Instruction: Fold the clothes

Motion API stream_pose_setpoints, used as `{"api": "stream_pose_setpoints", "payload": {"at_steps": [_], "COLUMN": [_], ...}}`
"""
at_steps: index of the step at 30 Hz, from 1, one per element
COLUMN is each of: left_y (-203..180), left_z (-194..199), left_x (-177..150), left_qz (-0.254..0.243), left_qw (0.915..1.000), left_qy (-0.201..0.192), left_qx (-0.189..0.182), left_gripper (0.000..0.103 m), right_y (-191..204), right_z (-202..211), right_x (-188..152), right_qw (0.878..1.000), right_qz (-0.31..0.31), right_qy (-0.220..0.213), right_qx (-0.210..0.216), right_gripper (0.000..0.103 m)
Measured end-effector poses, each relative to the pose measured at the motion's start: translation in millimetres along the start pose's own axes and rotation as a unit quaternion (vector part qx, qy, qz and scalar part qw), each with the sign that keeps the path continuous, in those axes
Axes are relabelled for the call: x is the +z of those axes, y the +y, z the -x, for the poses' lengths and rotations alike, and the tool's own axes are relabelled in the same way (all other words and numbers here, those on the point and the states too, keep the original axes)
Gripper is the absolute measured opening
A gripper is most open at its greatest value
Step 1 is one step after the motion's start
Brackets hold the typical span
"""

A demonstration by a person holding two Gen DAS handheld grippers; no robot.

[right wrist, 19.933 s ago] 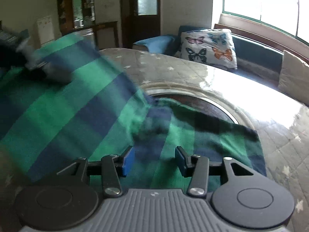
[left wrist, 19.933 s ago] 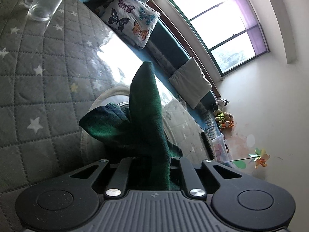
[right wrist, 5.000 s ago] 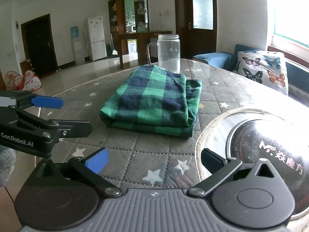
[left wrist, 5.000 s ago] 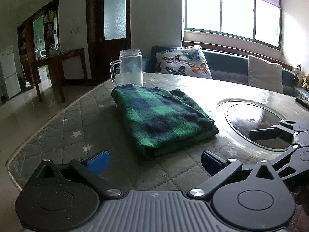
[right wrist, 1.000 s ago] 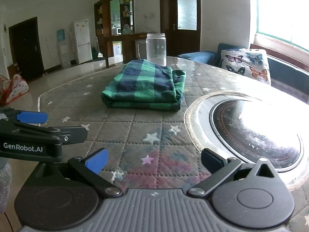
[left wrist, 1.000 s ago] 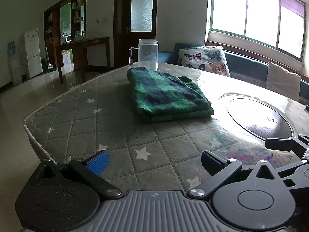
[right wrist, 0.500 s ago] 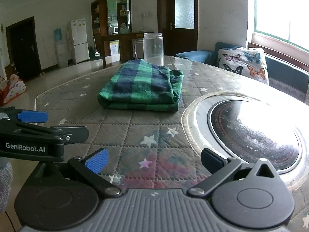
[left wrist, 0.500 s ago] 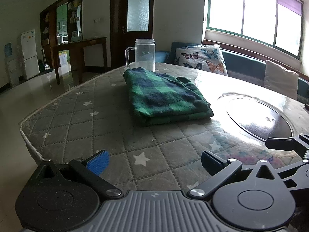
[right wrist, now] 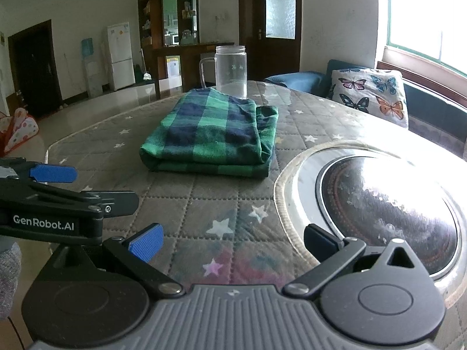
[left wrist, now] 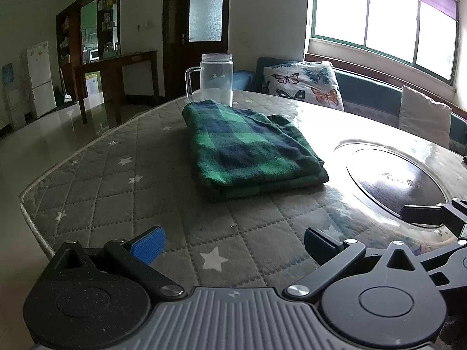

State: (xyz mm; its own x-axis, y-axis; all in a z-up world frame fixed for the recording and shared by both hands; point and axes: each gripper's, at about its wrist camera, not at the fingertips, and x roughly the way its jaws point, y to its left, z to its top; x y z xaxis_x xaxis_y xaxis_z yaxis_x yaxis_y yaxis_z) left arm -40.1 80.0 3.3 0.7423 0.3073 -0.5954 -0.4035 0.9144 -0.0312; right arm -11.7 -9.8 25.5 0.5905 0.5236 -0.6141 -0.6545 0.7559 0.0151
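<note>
We see the green plaid garment folded into a flat rectangular stack on the quilted star-pattern table cover, its far end touching or just in front of the clear glass mug. It lies straight ahead of both tools, well apart from them. Long axis runs away from us toward the mug, with the thick folded edge facing us.

Left gripper hangs wide open over the near edge of the table, nothing between its fingers. Right gripper is spread the same way, empty, just beside the round dark inset plate. In the right wrist view the left tool shows at the left edge, so the two sit side by side. We judge neither clearly nearer; the garment sits slightly left of centre in the right view and about centre in the left.

Versus five seconds ago: the stack looks unchanged in shape and place by the mug, but both grippers have pulled back, more table cover showing between us and the cloth. Twenty seconds ago the left tool was clamped on the cloth mid-fold; now it is released. We judge the fold finished.
</note>
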Motion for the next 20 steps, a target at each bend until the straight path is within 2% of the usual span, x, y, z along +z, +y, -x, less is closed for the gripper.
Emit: {"api": "stream_pose_setpoints", "payload": {"at_steps": [20], "left_y": [12], "left_z": [-35], "left_x": [18], "left_qz": [0.010], "left_qw": [0.9998], "left_qy": [0.016], "left_qx": [0.004], "left_gripper": [0.103], "right_y": [-6], "right_z": [-37], "right_x": [19], "right_qw": [1.000], "right_qz": [-0.006], "right_qy": [0.013], "right_qx": [0.002], "right_gripper": [0.103]}}
